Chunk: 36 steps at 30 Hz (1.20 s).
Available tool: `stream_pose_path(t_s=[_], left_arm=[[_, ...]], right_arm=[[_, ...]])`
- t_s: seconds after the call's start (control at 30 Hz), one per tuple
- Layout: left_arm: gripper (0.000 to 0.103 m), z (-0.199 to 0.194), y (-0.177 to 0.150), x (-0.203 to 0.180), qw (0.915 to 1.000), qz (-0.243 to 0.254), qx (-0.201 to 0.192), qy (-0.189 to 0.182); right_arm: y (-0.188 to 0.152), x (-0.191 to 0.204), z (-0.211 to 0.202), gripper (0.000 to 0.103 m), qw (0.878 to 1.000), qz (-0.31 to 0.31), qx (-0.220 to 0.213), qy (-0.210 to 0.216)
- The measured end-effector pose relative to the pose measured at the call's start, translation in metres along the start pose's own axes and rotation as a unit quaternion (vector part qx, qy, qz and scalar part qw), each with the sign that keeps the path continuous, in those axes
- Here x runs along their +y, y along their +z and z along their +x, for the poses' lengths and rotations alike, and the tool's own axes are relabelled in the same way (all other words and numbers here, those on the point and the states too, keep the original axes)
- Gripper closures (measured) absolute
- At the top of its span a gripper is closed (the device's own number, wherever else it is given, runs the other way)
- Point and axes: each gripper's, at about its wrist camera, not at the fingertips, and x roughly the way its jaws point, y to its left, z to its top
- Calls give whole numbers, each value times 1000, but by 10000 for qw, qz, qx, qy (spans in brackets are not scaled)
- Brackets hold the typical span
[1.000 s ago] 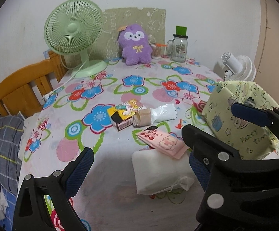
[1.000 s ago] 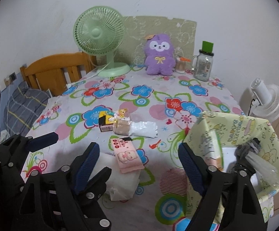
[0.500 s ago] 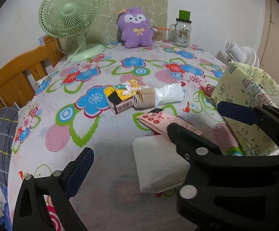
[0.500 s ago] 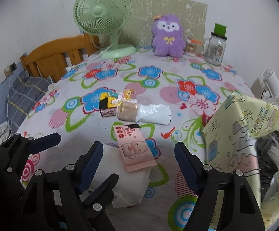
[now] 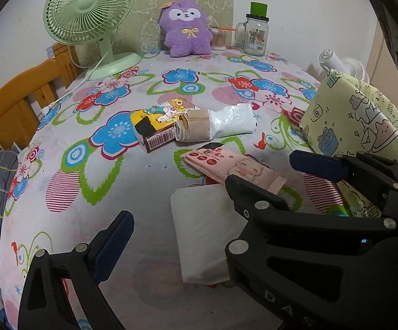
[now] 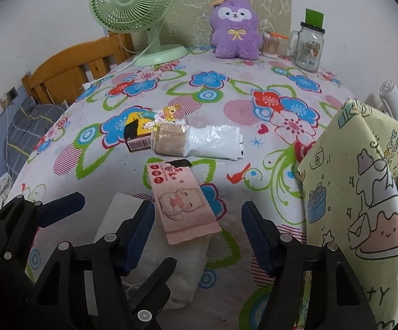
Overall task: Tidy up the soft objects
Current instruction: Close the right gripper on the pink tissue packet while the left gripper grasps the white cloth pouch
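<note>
A pink tissue pack (image 6: 181, 199) lies on the floral table, its near end resting on a white soft pouch (image 5: 204, 228). The pouch also shows in the right wrist view (image 6: 116, 211). My right gripper (image 6: 197, 231) is open and empty, low over the pink pack, its jaws either side of it. My left gripper (image 5: 179, 236) is open and empty, low over the white pouch. The right gripper's black frame (image 5: 309, 233) crosses the left wrist view. A beige-and-white roll pack (image 6: 196, 140) and a yellow-black packet (image 6: 141, 130) lie further back. A purple plush toy (image 6: 236, 29) stands at the far edge.
A yellow-green patterned fabric bin (image 6: 364, 187) stands at the table's right edge with grey items inside. A green desk fan (image 6: 135, 8), a glass jar mug (image 6: 309, 46) and a cotton-swab tub (image 6: 270, 44) stand at the back. A wooden chair (image 6: 69, 74) stands at left.
Both grippers have moved forward and down toward the table. The pink pack and white pouch now lie closer under the open jaws. Nothing has been taken hold of.
</note>
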Motion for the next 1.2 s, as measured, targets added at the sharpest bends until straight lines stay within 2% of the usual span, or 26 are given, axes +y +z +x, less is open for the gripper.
stream_pose_path(t_s=[0.1,0.13,0.17,0.23,0.3,0.37,0.47,0.63,0.87,1.2], left_arm=[[3,2,0,-1,10000,-44,7,-25],[9,2,0,-1,10000,-53,1,-71],[21,2,-1,-2,9998,-62,0,-202],[33,2,-1,-2,9988,-117,50,-467],[39,1,-1,-4,9992,-31,1,-409],[55,-2,-1,-6,9995,45,-37,-313],[66,-3,0,-2,9995,32,-32,-311],[71,-5,0,8,9997,12,-33,-261],[71,-4,1,28,9998,-46,-95,177],[70,0,2,36,9997,-66,-110,225]], right_arm=[[-1,-3,2,34,10000,48,37,4],[-1,-3,2,34,10000,51,50,11],[0,-4,3,34,10000,56,61,15],[-1,-4,3,34,10000,55,72,16],[-1,-4,4,34,9999,61,87,22],[0,-4,3,34,9999,84,78,51],[1,-3,3,34,9999,124,59,88],[3,3,5,34,9998,104,55,184],[10,11,10,34,9998,76,61,154],[16,13,28,35,9997,175,155,118]])
